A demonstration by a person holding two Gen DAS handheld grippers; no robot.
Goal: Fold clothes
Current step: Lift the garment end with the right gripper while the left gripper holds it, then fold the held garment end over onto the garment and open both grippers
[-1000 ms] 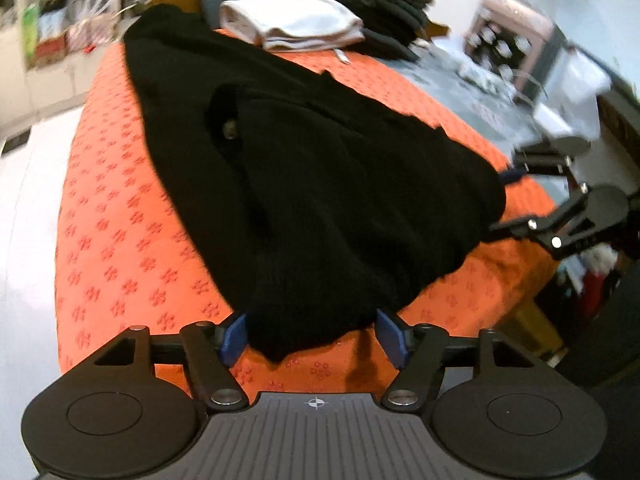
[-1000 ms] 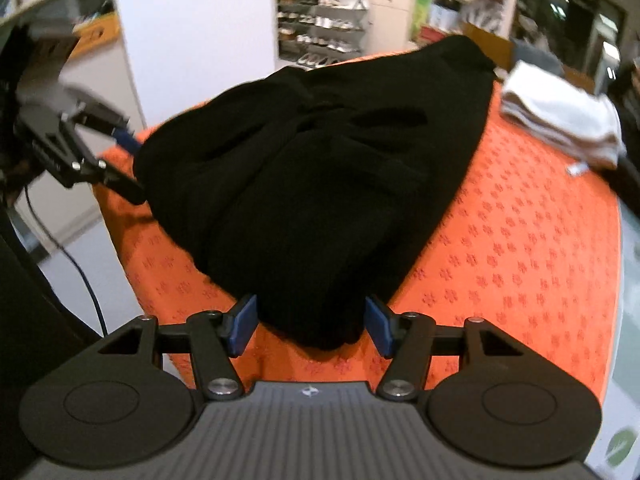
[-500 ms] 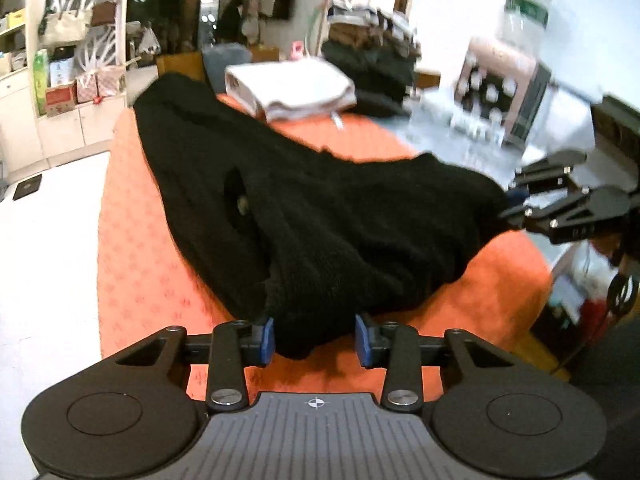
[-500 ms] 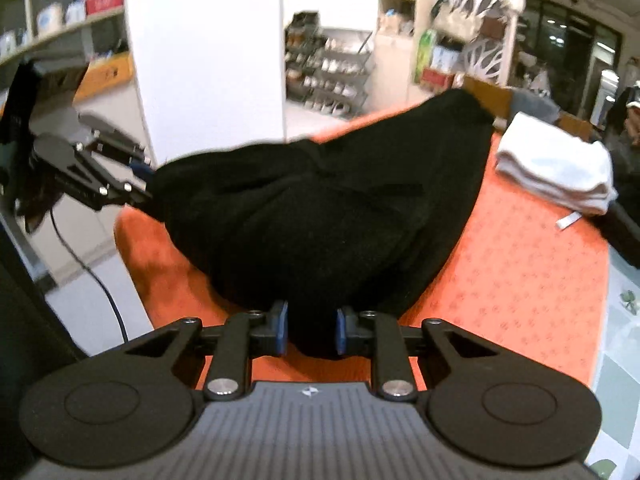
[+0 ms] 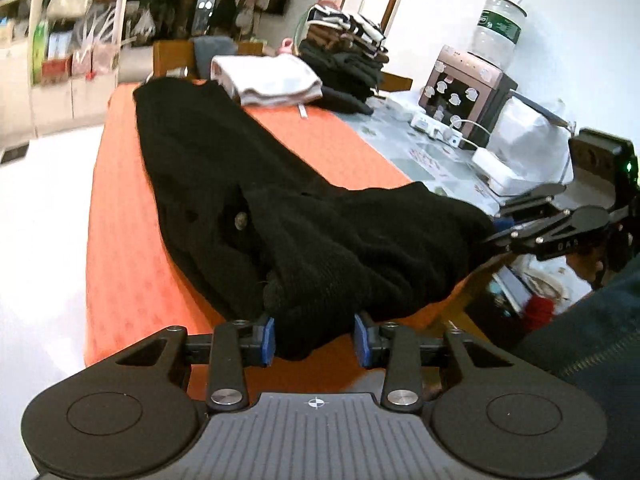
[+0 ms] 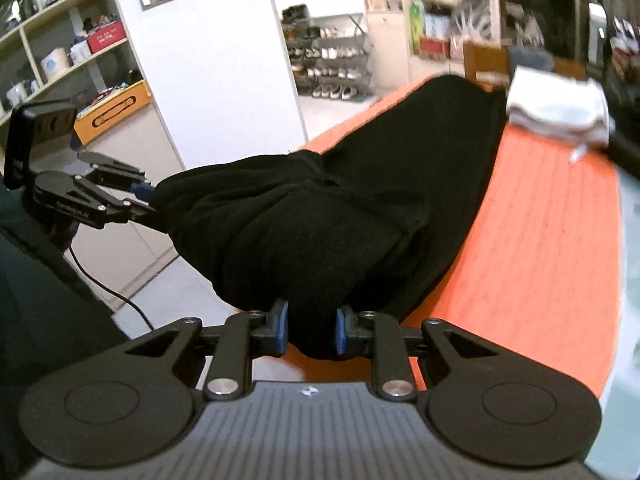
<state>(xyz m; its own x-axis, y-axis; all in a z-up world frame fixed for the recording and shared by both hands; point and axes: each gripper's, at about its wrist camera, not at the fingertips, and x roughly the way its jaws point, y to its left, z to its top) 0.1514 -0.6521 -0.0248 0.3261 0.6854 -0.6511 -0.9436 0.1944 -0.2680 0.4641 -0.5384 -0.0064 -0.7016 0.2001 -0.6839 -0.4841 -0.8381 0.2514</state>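
— What did you have in your claws at that moment?

— My left gripper [image 5: 314,339] had its blue pads pressed into a bunched edge of the black knitted garment [image 5: 280,216], which filled the gap between them. My right gripper [image 6: 308,332] was pinching another bunched bit of the same garment [image 6: 352,208], its pads set closer together than the left's.

— Where did the garment lie?

— Along the orange patterned tablecloth [image 5: 120,240]. The far part lay flat and ran away toward the far end of the table; the near end hung raised between my two claws, sagging in thick folds above the cloth. A small round button [image 5: 241,218] showed on its front, beside a fold.

— Could each claw see the other?

— Yes. From the left wrist view, my right gripper [image 5: 500,226] showed at the right, its tips against the garment's right end. From the right wrist view, my left gripper [image 6: 140,200] showed at the left, its tips touching the garment's left end.

— What else was on the table?

— A folded white cloth [image 5: 266,80] lay just past the garment's far end, and beside it stood a stack of dark folded clothes [image 5: 344,64]. Well to the right stood a pink-brown box-shaped appliance [image 5: 460,100] with a clear plastic water bottle [image 5: 498,28] on top.
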